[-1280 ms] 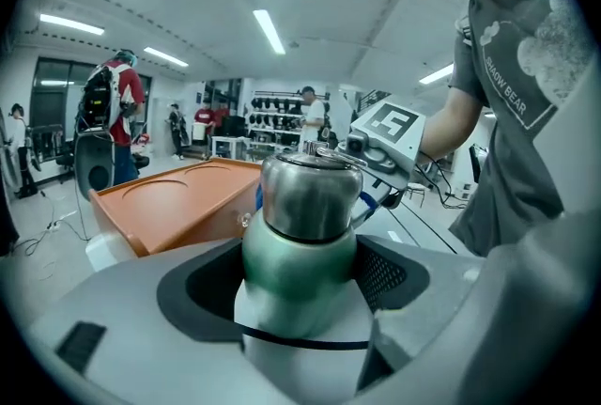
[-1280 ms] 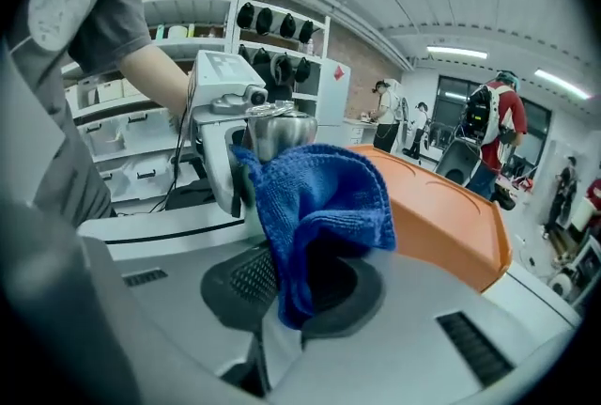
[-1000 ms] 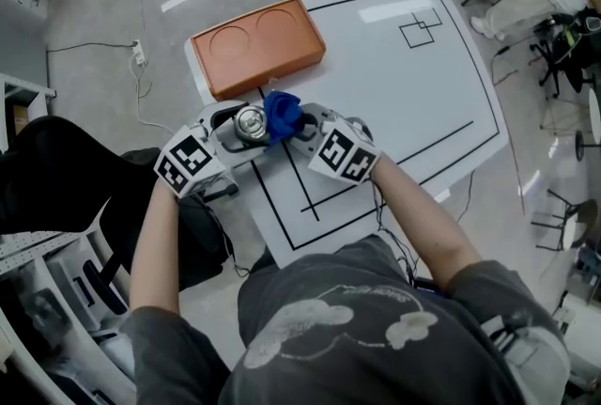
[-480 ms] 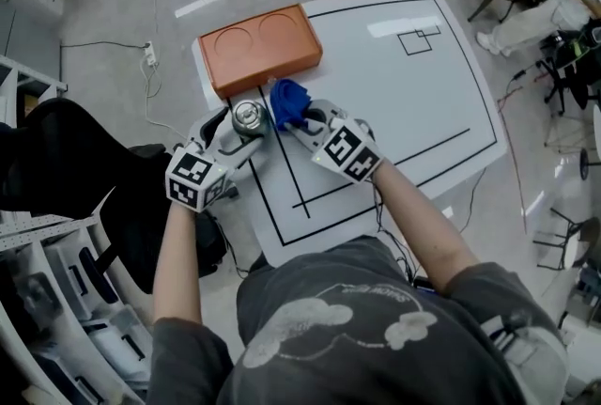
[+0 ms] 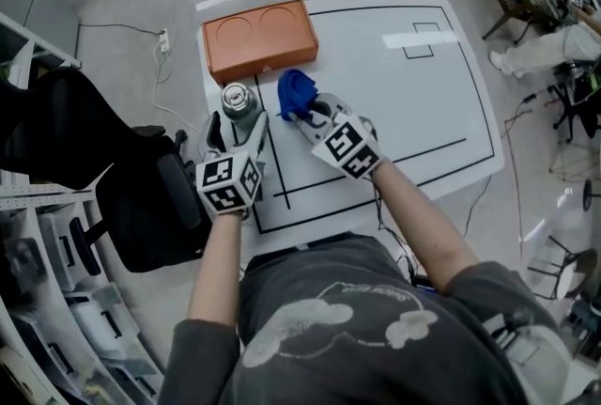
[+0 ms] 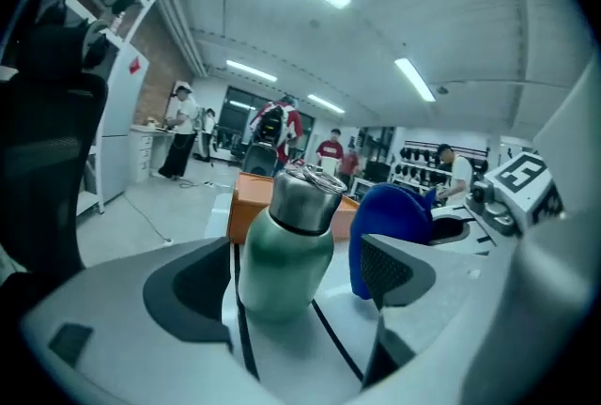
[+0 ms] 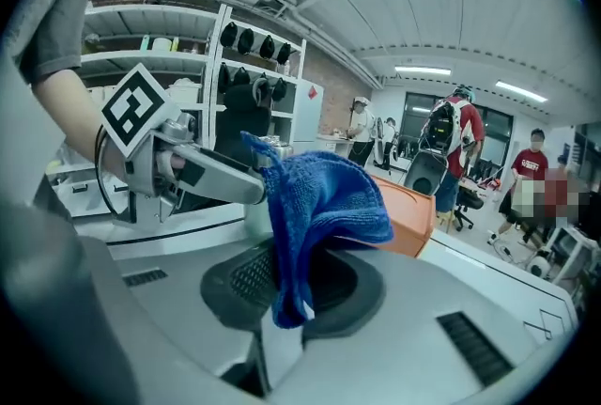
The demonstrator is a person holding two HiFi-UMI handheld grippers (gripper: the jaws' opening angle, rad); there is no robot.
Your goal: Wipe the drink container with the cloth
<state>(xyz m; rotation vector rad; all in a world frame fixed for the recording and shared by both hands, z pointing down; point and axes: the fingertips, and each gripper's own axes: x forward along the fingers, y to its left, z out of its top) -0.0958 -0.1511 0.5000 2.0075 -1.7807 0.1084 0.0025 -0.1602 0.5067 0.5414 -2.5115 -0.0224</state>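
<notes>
A green drink bottle [image 5: 237, 100] with a steel cap stands upright on the white table [image 5: 404, 102], just in front of the orange tray [image 5: 258, 37]. My left gripper [image 5: 238, 123] sits behind it with its jaws opening. In the left gripper view the bottle [image 6: 286, 253] stands between the two pads [image 6: 188, 290], with a gap on each side. My right gripper [image 5: 305, 116] is shut on a blue cloth [image 5: 296, 93], which it holds bunched up just right of the bottle. The cloth [image 7: 315, 206] hangs out of the right gripper [image 7: 286, 286] and hides the bottle in that view.
The orange tray with two round recesses lies at the table's far left corner. A black chair [image 5: 103, 178] stands left of the table. Cables and a power strip [image 5: 164, 40] lie on the floor. People stand further back in the room [image 6: 272, 135].
The left gripper carried the bottle toward the orange tray, then widened its jaws and drew back from it. The right gripper with the cloth moved the same way, staying beside the bottle.
</notes>
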